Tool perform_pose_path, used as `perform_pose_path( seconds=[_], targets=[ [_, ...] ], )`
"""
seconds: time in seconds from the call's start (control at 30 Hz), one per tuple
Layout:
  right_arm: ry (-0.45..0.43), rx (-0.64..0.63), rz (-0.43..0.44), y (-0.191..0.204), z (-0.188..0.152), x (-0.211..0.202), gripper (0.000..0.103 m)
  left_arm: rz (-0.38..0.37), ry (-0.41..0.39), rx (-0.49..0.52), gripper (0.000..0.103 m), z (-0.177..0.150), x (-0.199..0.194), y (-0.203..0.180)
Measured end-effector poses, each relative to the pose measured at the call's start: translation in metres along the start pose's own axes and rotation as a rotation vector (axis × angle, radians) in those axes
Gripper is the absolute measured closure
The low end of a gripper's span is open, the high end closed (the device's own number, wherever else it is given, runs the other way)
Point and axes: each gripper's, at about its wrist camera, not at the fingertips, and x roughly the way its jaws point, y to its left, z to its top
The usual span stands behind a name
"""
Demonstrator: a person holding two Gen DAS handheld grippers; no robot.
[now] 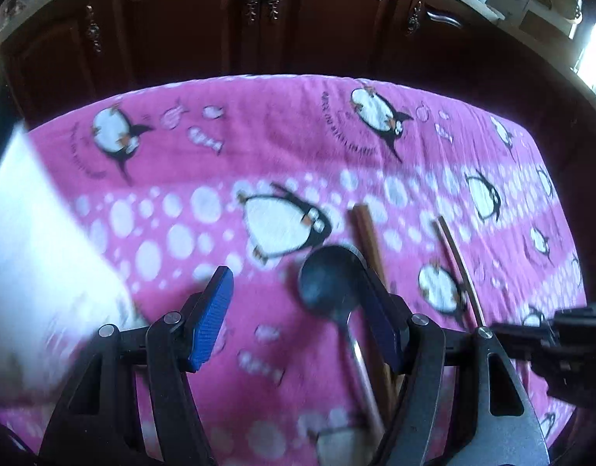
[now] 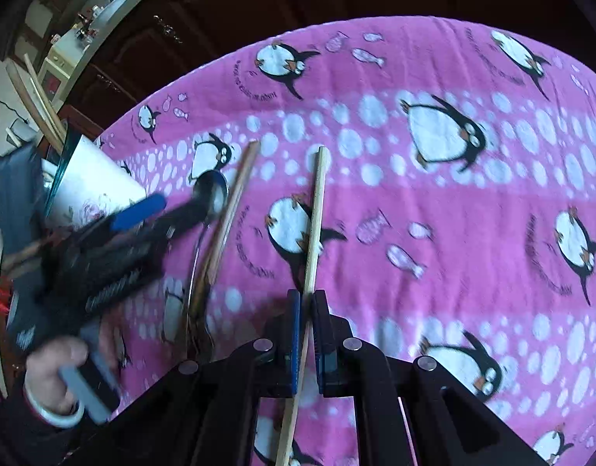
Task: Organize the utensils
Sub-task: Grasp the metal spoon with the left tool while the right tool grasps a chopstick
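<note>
Left wrist view: fisheye set behind the left gripper (image 1: 298, 295), looking steeply down and forward along its jaws, close over the pink penguin cloth (image 1: 282, 124) on the bench, dark cupboards (image 1: 259, 19) beyond.

Right wrist view: fisheye behind the right gripper (image 2: 306, 299), same steep downward tilt, equally near, from further right.

Shared ground: the cloth, spoon (image 1: 329, 279) (image 2: 210, 192), brown chopstick (image 1: 366, 229) (image 2: 236, 198), pale chopstick (image 1: 459, 268) (image 2: 315, 217), white holder (image 1: 37, 240) (image 2: 92, 182); each view catches the other gripper.
</note>
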Motion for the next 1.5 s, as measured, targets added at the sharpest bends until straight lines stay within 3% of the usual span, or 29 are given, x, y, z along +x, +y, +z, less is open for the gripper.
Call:
perform_pose_path(
  seconds=[0.03, 0.1, 0.17, 0.2, 0.4, 0.63, 0.73, 0.8, 0.83, 0.87, 0.97, 1.03, 1.1, 1.17, 1.27, 1.5],
  targets=[
    [-0.002, 0.008, 0.006, -0.003, -0.001, 0.000, 0.098, -0.006, 0.003, 0.006, 0.039, 0.003, 0.003, -0.001],
    [0.000, 0.018, 0.011, -0.008, -0.001, -0.002, 0.097, -0.022, 0.008, 0.015, 0.070, 0.006, 0.007, -0.003],
    [-0.007, 0.018, 0.015, -0.010, -0.001, -0.003, 0.097, -0.033, 0.011, 0.022, 0.090, 0.006, 0.007, -0.005],
    [-0.011, 0.019, 0.018, -0.010, 0.000, -0.004, 0.097, -0.036, 0.011, 0.027, 0.093, 0.004, 0.004, -0.005],
    [-0.019, 0.030, 0.017, -0.004, 0.005, 0.007, 0.097, -0.059, 0.022, 0.007, 0.096, -0.024, -0.025, 0.009],
    [0.086, -0.062, 0.070, 0.016, -0.016, 0.005, 0.098, -0.089, 0.069, -0.009, 0.095, -0.069, -0.060, 0.029],
    [0.057, -0.109, -0.001, 0.025, -0.014, 0.004, 0.096, -0.088, 0.088, -0.021, 0.087, -0.072, -0.057, 0.034],
    [0.035, -0.098, -0.001, 0.026, -0.007, 0.006, 0.084, -0.107, 0.093, -0.035, 0.065, -0.071, -0.053, 0.036],
    [0.030, -0.089, 0.003, 0.027, -0.002, 0.009, 0.070, -0.121, 0.088, -0.041, 0.063, -0.069, -0.053, 0.037],
    [0.021, -0.087, -0.004, 0.028, 0.002, 0.011, 0.064, -0.120, 0.083, -0.040, 0.062, -0.068, -0.052, 0.037],
    [0.014, -0.105, -0.058, 0.031, 0.015, 0.024, 0.064, -0.108, 0.078, -0.034, 0.062, -0.064, -0.046, 0.035],
    [0.008, -0.100, -0.060, 0.030, 0.021, 0.031, 0.073, -0.107, 0.074, -0.028, 0.064, -0.062, -0.044, 0.034],
    [-0.008, -0.111, -0.078, 0.029, 0.024, 0.035, 0.085, -0.104, 0.071, -0.015, 0.091, -0.062, -0.043, 0.032],
    [-0.011, -0.120, -0.086, 0.029, 0.025, 0.036, 0.098, -0.105, 0.068, -0.019, 0.094, -0.062, -0.045, 0.032],
    [-0.029, -0.127, -0.088, 0.033, 0.025, 0.031, 0.098, -0.097, 0.042, -0.022, 0.098, -0.063, -0.056, 0.032],
    [-0.151, -0.142, -0.032, 0.046, 0.021, -0.029, 0.098, -0.108, -0.030, 0.003, 0.101, -0.061, -0.097, 0.034]
  ],
)
